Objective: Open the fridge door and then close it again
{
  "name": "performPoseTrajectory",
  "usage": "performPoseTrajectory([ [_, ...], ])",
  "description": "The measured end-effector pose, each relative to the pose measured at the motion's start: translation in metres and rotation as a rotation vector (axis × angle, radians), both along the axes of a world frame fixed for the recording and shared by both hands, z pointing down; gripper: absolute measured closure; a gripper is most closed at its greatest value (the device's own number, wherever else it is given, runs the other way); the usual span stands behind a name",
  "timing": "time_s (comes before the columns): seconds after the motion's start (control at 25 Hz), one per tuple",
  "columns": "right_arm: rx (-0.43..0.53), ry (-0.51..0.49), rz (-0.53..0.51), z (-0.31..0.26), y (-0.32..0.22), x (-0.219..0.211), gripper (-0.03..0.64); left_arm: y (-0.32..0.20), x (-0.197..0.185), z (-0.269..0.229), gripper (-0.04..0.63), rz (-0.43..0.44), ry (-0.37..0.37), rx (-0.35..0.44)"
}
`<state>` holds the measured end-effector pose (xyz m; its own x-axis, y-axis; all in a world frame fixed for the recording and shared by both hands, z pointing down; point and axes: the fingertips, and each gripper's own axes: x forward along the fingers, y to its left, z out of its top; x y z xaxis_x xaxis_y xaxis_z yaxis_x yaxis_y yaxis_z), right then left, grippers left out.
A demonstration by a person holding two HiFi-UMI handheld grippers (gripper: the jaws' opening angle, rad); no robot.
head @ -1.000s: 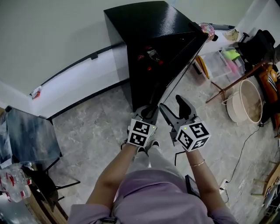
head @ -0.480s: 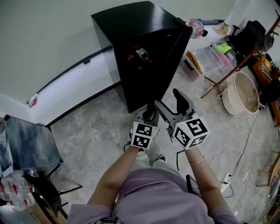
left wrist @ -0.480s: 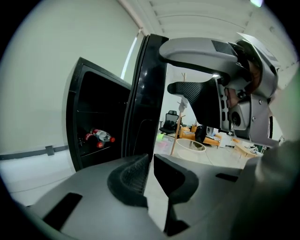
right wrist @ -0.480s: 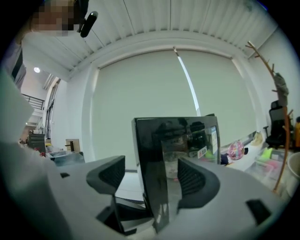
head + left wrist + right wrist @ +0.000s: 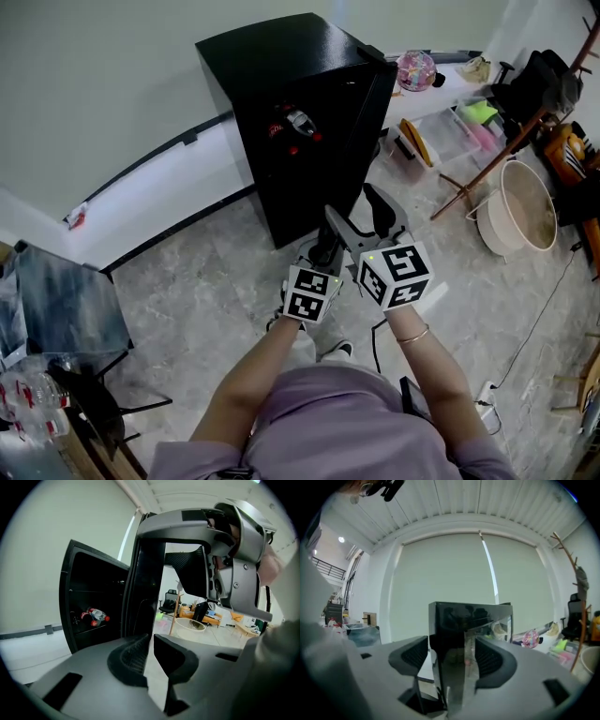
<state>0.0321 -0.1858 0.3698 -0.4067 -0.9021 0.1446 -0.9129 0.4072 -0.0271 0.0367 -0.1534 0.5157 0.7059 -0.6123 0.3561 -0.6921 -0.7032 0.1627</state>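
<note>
The black fridge (image 5: 281,56) stands against the pale wall, and its door (image 5: 364,131) hangs part open, swung out toward the person's right. From the head view both tongs sit just in front of the door's free edge. The left tongs (image 5: 322,249) are lower and the right tongs (image 5: 364,217) are beside them, nearer the door.

Only the left gripper view looks into the cabinet, where bottles (image 5: 95,616) with red caps lie on a shelf. The head view shows these as no more than red and silver specks (image 5: 295,122). That view also shows the left tongs (image 5: 149,644) drawn nearly together, with a sliver of floor between the pads and nothing held. The door (image 5: 143,573) appears edge-on beyond them.

The right gripper view shows the right tongs (image 5: 450,656) spread wide. The fridge (image 5: 454,616) and its glossy door (image 5: 468,677) fill the gap. I cannot tell whether the door touches a pad.

A cream basin (image 5: 520,211) sits on the floor to the right, well apart from the fridge. The left gripper view shows it (image 5: 190,624) past the door.
</note>
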Motion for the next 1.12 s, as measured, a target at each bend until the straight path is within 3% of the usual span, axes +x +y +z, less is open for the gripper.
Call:
performPoseTrajectory([
  [0.24,0.01,-0.009,-0.026,0.001,0.012,0.016,0.351,0.011,0.018,-0.001,0.568,0.02,-0.004,0.002],
  [0.36,0.005,-0.046,-0.038,0.003,0.015,0.026,0.33,0.02,0.023,0.001,0.569,0.05,-0.011,-0.011],
  [0.56,0.008,-0.025,-0.04,0.001,0.027,0.048,0.327,0.035,0.02,-0.004,0.568,0.044,0.012,-0.009],
  [0.72,-0.003,-0.069,-0.016,0.002,0.037,0.071,0.33,0.033,0.028,-0.009,0.45,0.044,0.049,-0.026],
  [0.8,-0.009,-0.086,-0.003,0.003,0.041,0.081,0.331,0.033,0.04,-0.01,0.434,0.074,0.055,-0.027],
  [0.92,-0.015,-0.103,0.016,0.004,0.048,0.097,0.344,0.035,0.065,-0.011,0.433,0.128,0.047,-0.018],
  [1.12,-0.016,-0.114,0.065,0.006,0.061,0.128,0.367,0.041,0.101,-0.012,0.495,0.165,0.039,-0.014],
])
